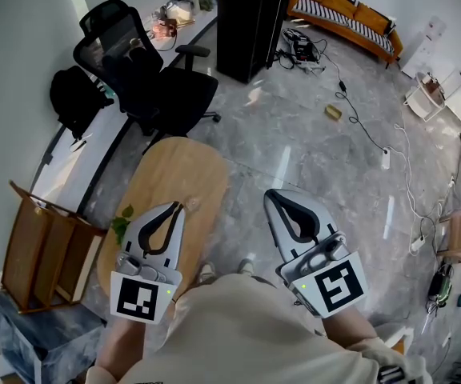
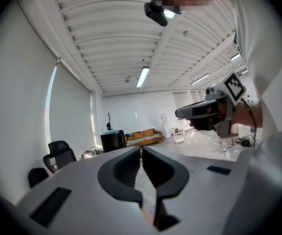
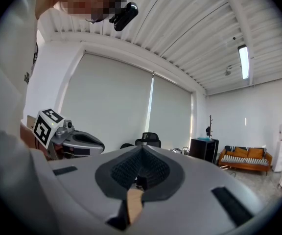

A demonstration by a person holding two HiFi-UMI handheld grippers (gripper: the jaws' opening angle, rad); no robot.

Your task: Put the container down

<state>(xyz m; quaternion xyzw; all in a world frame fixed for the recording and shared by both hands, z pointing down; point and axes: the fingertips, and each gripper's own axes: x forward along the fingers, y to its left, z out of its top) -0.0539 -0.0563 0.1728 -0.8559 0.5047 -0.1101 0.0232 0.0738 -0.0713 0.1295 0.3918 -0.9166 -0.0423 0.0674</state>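
My left gripper (image 1: pixel 179 206) is held over a light wooden oval table (image 1: pixel 174 174), its jaws shut with nothing between them. In the left gripper view its tips (image 2: pixel 141 149) meet and point level across the room. My right gripper (image 1: pixel 272 194) hangs over the grey floor to the right of the table, also shut and empty; its jaws (image 3: pixel 142 149) touch at the tip. Each gripper shows in the other's view: the right gripper (image 2: pixel 204 110) and the left gripper (image 3: pixel 77 142). A small green leafy thing (image 1: pixel 122 221) lies at the table's left edge. No container shows in either gripper.
An open wooden crate (image 1: pixel 42 250) stands left of the table. Behind the table are a black office chair (image 1: pixel 146 70) and a long desk (image 1: pixel 94 142). A black cabinet (image 1: pixel 250 22), an orange sofa (image 1: pixel 346 14) and floor cables (image 1: pixel 390 158) lie farther off.
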